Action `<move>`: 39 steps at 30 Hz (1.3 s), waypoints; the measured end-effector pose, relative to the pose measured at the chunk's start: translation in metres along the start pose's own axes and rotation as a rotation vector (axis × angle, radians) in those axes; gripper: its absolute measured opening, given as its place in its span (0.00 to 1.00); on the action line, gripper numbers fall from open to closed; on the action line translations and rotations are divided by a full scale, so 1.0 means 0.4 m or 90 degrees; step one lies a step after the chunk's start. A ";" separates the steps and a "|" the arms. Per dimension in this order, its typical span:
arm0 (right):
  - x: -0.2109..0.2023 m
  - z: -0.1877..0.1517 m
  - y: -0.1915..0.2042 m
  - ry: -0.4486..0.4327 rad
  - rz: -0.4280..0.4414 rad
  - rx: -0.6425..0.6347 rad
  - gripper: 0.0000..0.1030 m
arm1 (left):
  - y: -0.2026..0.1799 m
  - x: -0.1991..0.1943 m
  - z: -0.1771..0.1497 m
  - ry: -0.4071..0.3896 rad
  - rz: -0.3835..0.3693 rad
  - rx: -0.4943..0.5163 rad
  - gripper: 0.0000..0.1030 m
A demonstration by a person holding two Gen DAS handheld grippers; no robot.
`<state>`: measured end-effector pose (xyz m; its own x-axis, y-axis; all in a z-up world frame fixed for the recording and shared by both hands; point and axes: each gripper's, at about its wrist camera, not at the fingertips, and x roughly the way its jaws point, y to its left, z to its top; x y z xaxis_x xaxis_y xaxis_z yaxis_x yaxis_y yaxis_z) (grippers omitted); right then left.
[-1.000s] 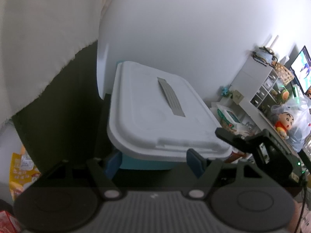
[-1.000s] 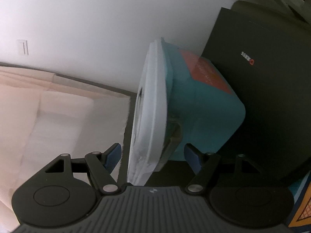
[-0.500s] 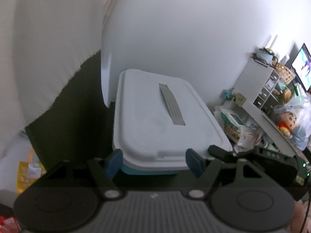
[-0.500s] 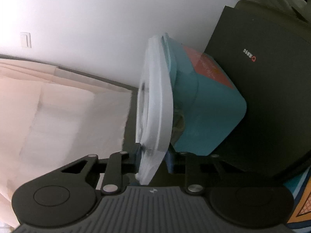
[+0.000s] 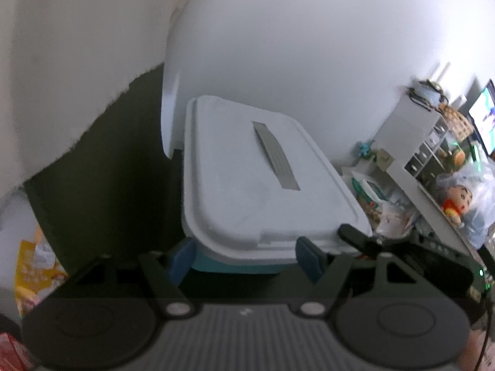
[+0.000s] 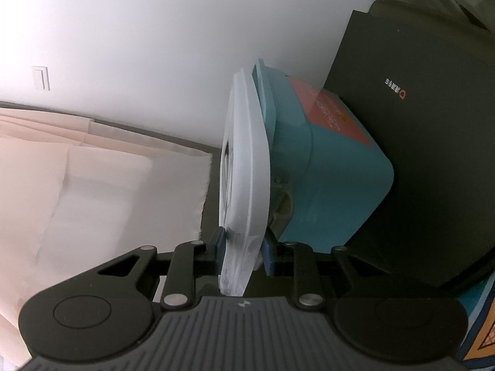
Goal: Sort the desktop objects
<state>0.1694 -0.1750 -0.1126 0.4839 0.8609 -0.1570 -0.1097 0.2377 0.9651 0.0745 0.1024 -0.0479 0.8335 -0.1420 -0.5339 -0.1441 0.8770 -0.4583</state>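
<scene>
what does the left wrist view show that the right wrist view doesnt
Only the left wrist view shows the lid's flat top with its grey strip, the cluttered shelf, a cartoon doll, and the open left gripper.

Only the right wrist view shows the box's red label, the wall switch, and the right gripper pinching the lid's edge.

Both show the white lid on the teal box, on a dark surface.
</scene>
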 end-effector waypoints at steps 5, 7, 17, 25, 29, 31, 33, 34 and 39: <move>-0.005 0.005 -0.004 -0.003 -0.003 0.007 0.20 | 0.004 0.013 0.002 0.006 -0.004 -0.012 0.72; -0.005 0.006 -0.005 -0.005 -0.002 0.009 0.19 | 0.011 0.019 -0.006 0.019 -0.007 -0.019 0.72; -0.002 0.003 -0.012 -0.005 0.002 0.020 0.16 | 0.016 0.012 0.007 0.008 -0.004 -0.038 0.72; -0.001 0.009 -0.019 -0.011 0.015 0.035 0.15 | 0.009 0.003 0.007 -0.001 0.002 -0.030 0.72; -0.002 0.011 -0.030 -0.017 0.030 0.061 0.15 | 0.009 -0.008 0.005 -0.014 -0.004 -0.033 0.72; -0.003 0.015 -0.038 -0.023 0.041 0.077 0.15 | 0.009 -0.016 0.004 -0.020 -0.011 -0.034 0.72; -0.003 0.018 -0.047 -0.027 0.050 0.092 0.15 | 0.009 -0.020 0.003 -0.025 -0.018 -0.034 0.72; -0.003 0.019 -0.051 -0.029 0.055 0.100 0.15 | 0.009 -0.022 0.003 -0.027 -0.018 -0.034 0.72; 0.005 0.018 -0.056 -0.033 0.056 0.111 0.15 | 0.020 -0.023 0.005 -0.031 -0.020 -0.038 0.72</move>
<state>0.1789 -0.1818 -0.1331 0.5237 0.8496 -0.0632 -0.0044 0.0768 0.9970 0.0666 0.1117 -0.0454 0.8631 -0.1444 -0.4840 -0.1486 0.8433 -0.5165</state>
